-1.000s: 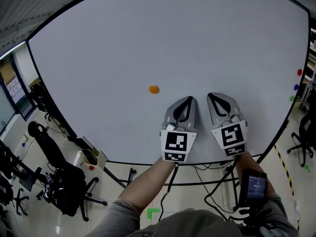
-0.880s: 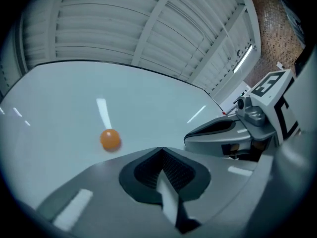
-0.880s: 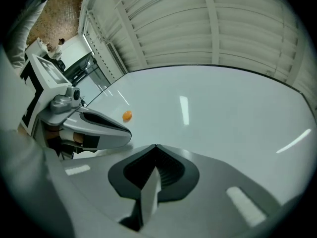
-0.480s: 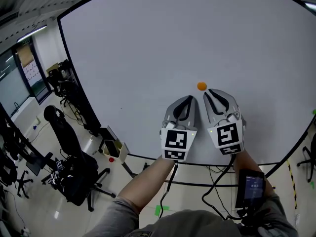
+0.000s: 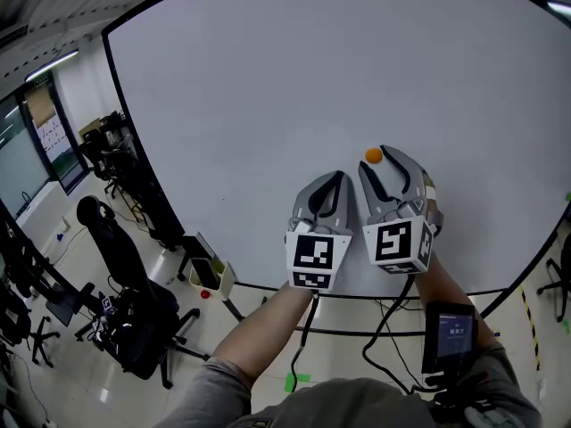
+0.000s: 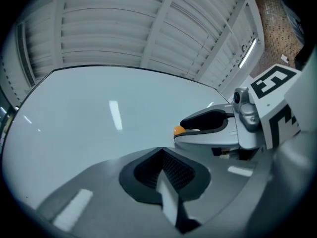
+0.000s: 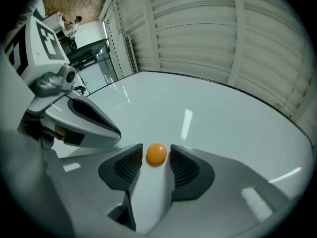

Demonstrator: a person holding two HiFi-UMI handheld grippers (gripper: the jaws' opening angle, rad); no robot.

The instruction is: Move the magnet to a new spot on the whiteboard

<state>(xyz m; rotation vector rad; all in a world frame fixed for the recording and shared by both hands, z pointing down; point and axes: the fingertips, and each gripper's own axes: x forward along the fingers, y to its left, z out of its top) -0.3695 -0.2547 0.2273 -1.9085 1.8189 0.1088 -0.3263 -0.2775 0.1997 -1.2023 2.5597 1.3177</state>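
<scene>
**Orange magnet framed by the open right tool, not yet gripped**

The small orange round magnet clings to the large white whiteboard, on its lower right part as the head view shows it, with bare board all round it. It looks like a smooth, glossy, hard button: light, stiff and unlikely to break, but probably slippery on its domed face. The board's pull is what holds it, so it will likely resist a straight tug and then come free suddenly. The sensible hold is across its width, on the low side wall close to the board, where the ribbed pads can bite rather than ride up over the dome.

The right tool has its tips against or very near the board, and its jaws have just been opening. They now stand wide, one on each side of the magnet, with a thin gap showing on both sides, so nothing is squeezed yet. Closing squarely should centre the magnet; closing off-centre could flick it sideways.

The left tool is just beside the right one, on its left, pointing at bare board. Its jaws are pressed together with nothing between them.

Below the board's black frame lies an office floor with a dark swivel chair.
</scene>
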